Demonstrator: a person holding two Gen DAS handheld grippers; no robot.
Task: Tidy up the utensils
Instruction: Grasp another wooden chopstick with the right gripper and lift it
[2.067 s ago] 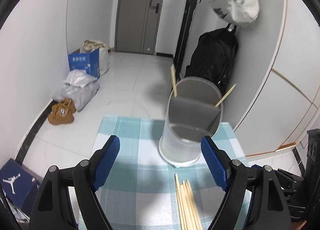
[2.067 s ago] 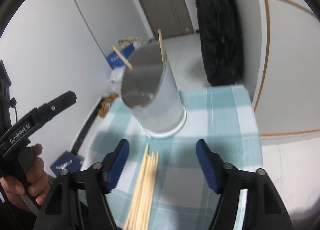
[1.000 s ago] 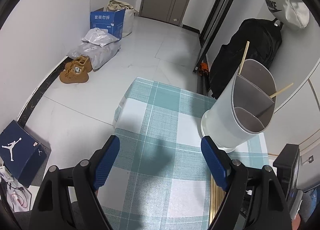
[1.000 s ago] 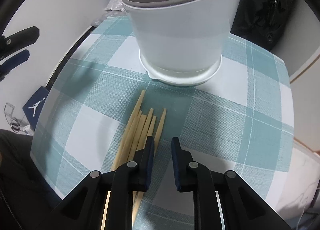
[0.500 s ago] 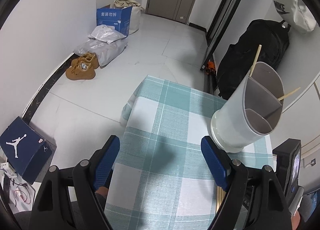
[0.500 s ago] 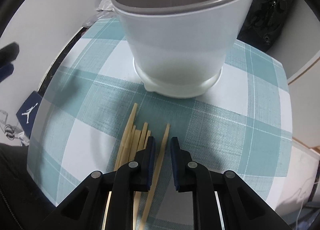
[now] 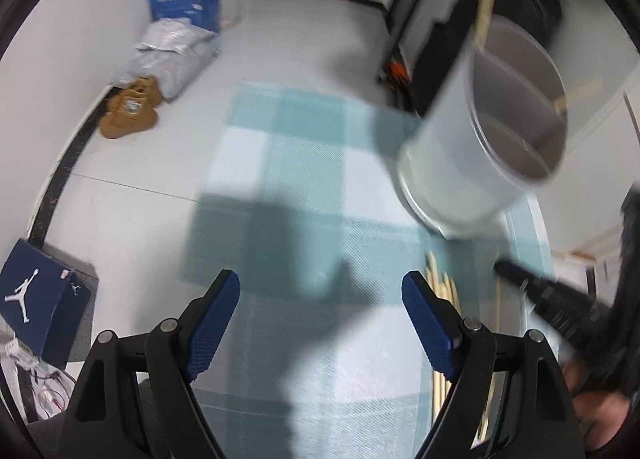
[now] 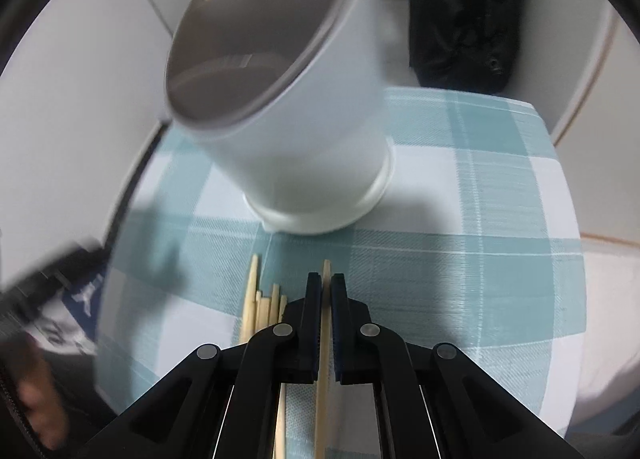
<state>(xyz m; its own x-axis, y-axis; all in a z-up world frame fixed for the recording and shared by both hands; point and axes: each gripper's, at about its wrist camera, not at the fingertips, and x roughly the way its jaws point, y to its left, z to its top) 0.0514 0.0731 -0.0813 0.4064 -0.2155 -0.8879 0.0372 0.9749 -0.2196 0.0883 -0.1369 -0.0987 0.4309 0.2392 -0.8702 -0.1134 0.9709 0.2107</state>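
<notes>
Checked tablecloth [image 8: 480,187]: right gripper [image 8: 326,295] clenched on one chopstick [image 8: 325,323], left gripper [image 7: 320,311] released; next, lift into holder [image 8: 304,147].

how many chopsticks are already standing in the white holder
2: one wooden chopstick leans at the far rim of the white divided utensil holder, the other wooden chopstick pokes over its right rim. Shorter ones inside could be hidden.

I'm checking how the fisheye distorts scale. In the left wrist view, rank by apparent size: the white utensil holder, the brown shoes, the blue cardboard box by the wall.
1. White utensil holder, clearly largest, though it stands nearest the camera.
2. Blue cardboard box.
3. Brown shoes.
The box and shoes look nearly alike; that order is unsure.
</notes>
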